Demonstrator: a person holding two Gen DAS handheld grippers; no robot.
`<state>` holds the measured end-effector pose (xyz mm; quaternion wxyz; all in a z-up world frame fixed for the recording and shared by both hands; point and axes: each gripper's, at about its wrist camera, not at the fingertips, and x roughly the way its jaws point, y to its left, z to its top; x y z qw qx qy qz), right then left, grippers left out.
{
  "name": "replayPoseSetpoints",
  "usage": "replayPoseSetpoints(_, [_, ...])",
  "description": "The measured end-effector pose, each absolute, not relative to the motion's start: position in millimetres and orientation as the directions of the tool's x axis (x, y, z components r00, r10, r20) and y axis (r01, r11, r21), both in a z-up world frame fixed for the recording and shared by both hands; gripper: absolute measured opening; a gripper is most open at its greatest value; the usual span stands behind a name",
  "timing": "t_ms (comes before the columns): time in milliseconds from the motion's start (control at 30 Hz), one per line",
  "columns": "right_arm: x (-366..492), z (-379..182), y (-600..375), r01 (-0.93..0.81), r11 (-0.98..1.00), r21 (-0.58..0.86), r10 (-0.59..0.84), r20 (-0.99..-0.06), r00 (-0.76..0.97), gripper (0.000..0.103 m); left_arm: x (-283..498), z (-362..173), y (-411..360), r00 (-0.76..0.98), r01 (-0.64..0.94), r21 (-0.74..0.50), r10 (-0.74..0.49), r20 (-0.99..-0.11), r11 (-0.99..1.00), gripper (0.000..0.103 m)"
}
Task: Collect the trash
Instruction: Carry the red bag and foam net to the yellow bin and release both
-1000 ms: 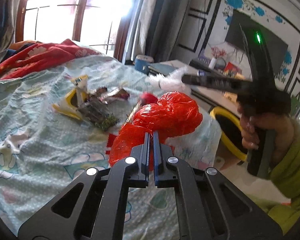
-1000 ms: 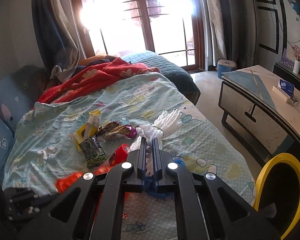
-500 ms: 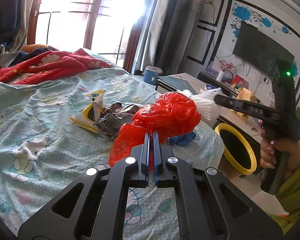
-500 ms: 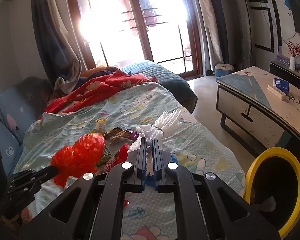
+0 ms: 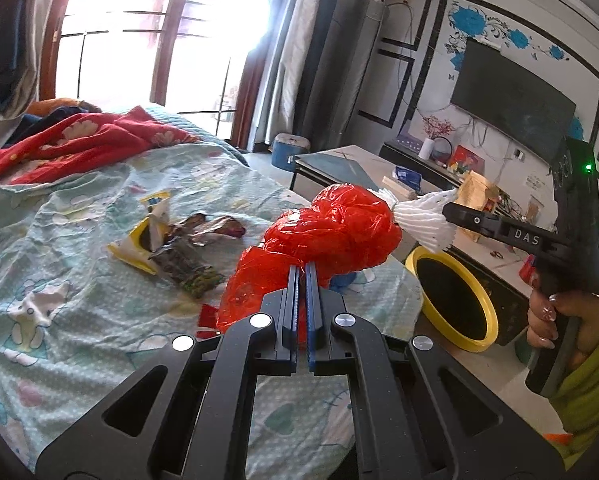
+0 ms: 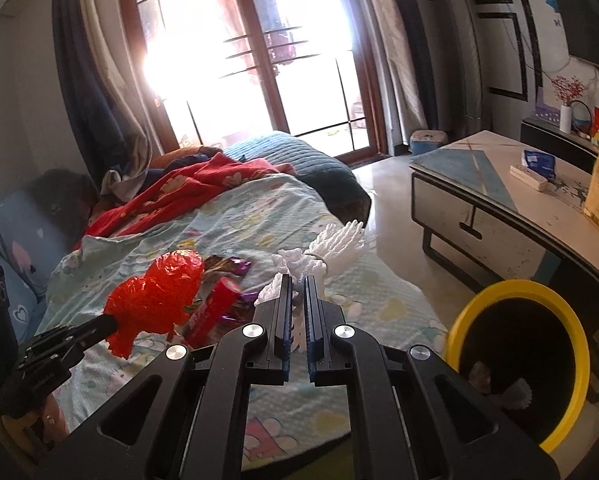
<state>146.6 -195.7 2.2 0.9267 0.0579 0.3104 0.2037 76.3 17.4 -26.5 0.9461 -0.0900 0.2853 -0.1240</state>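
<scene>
Red crinkled plastic, a red plastic bag [image 5: 331, 236], is pinched between the pressed-together jaws of the left gripper [image 5: 301, 270], which holds it clear of the bed [image 5: 79, 280]. In the right wrist view the same bag [image 6: 159, 300] hangs at about 9 o'clock from centre, off the tip of the left tongs.

The right gripper [image 6: 297, 280] has its jaws nearly closed on a white foam fruit net [image 6: 331, 250], whose ribbed end fans out toward 1 o'clock beyond the fingertips. From the left wrist view that net [image 5: 423, 224] sits at 3 o'clock of the red bag, just touching it, with the right hand [image 5: 555, 316] wrapped round the handle farther right.

A yellow-rimmed bin [image 6: 515, 364] with a black inside stands on the floor beside the bed, at 4 o'clock in the right wrist view; some pale scraps lie inside it.

Snack wrappers [image 5: 171, 248] remain on the patterned sheet at 9 o'clock of the red bag. A red tube-shaped packet [image 6: 211, 312] lies near them. A red blanket [image 5: 79, 144] is bunched at 10 o'clock, a low table [image 6: 499, 184] at 2 o'clock.
</scene>
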Motion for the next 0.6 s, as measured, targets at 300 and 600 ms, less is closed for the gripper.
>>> replayPoseSetpoints(300, [135.2,1.1,-234.0,-0.28,0.929,0.241,0.369,-0.553,0.747,0.006,84.3,-24.5,-13.5,0.788,0.246,-0.217,-0.325,-0.522,0.945,0.0])
replayPoseSetpoints(600, [125.0,1.9,-274.7,-0.203,0.944,0.261,0.318,-0.547,0.775,0.006,98.2,-25.4,-53.1,0.758,0.313,-0.186,-0.363,-0.542,0.931,0.0])
